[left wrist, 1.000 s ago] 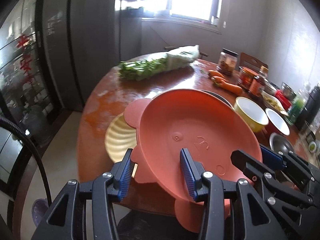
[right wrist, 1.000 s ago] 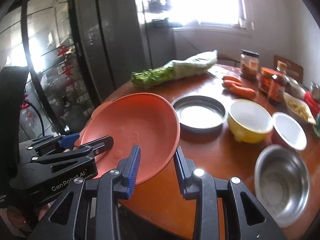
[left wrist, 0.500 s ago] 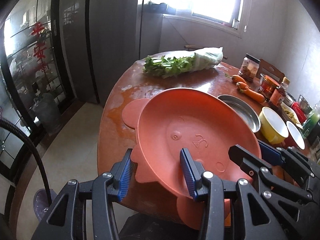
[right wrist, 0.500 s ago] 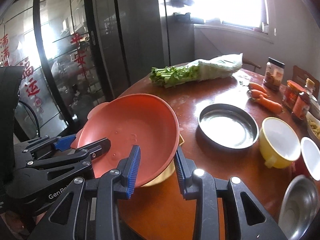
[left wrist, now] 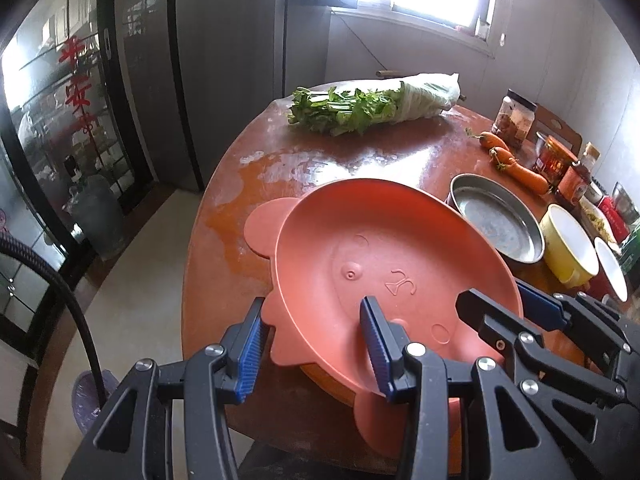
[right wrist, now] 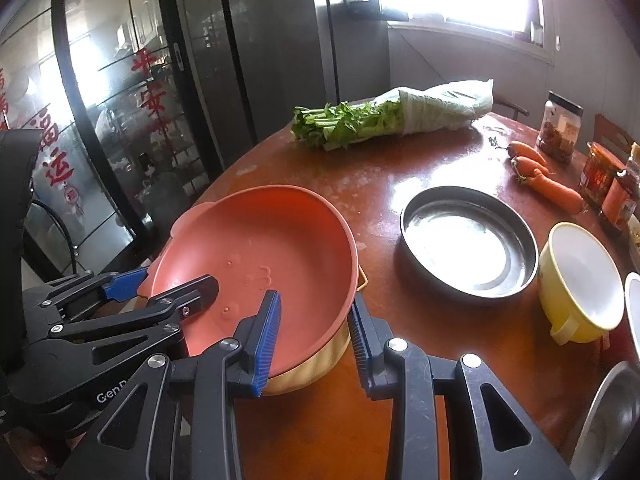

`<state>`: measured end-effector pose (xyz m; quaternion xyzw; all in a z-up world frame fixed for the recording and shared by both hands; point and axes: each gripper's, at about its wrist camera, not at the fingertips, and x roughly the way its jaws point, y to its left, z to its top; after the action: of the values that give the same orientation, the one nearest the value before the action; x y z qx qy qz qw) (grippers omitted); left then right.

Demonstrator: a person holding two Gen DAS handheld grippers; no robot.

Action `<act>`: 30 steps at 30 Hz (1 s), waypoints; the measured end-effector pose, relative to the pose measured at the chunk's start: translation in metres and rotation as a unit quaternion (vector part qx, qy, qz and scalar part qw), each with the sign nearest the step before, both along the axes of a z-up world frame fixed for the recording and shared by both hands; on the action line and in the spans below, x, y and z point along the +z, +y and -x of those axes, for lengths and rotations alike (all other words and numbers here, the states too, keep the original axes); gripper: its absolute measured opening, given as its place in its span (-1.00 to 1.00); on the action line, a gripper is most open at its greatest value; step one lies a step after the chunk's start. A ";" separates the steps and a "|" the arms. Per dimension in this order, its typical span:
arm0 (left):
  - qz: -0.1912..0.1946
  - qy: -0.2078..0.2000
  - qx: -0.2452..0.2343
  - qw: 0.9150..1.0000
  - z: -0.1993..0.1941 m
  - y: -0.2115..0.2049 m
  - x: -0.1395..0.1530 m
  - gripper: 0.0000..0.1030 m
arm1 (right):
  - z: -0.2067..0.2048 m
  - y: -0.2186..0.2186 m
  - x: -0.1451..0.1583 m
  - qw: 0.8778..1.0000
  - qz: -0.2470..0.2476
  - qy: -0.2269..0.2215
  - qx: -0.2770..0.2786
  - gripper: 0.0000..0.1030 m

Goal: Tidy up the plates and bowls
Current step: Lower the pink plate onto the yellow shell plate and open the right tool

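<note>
Left wrist view: my left gripper (left wrist: 312, 346) has its jaws spread wide astride the near rim of the orange bear-eared plate (left wrist: 384, 264), not pinching it; my right gripper (left wrist: 516, 308) straddles the far rim.
Right wrist view: right gripper (right wrist: 314, 334) jaws are parted around the rim, contact unclear; the plate sits tilted on a yellow dish (right wrist: 320, 364) at the bench (right wrist: 400, 160) edge.
Step in hand, as I judge it: nest the plate flat, lower evenly, release only once level.
Risk: sliding off the edge.
</note>
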<state>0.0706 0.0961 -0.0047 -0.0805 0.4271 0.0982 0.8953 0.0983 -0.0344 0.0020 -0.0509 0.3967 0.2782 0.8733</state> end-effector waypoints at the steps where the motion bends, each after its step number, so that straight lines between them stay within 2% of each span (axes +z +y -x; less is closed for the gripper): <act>1: -0.001 0.002 -0.001 1.000 -0.001 -0.001 0.000 -0.11 | -0.001 -0.001 -0.001 1.000 0.000 0.002 0.000 -0.31; 12: -0.019 0.004 -0.005 1.000 0.003 -0.008 0.000 -0.11 | -0.001 -0.005 -0.010 1.000 0.007 0.019 0.002 -0.30; 21: -0.010 0.003 -0.003 1.000 0.008 -0.005 -0.004 -0.11 | 0.006 -0.005 -0.012 1.000 0.015 0.011 -0.001 -0.28; 30: -0.018 0.010 0.008 1.000 0.007 0.002 -0.009 -0.09 | 0.004 -0.006 -0.016 1.000 0.017 0.018 -0.008 -0.27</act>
<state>0.0635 0.0978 -0.0137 -0.0669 0.4332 0.1134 0.8916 0.0940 -0.0407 -0.0136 -0.0574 0.4171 0.2653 0.8674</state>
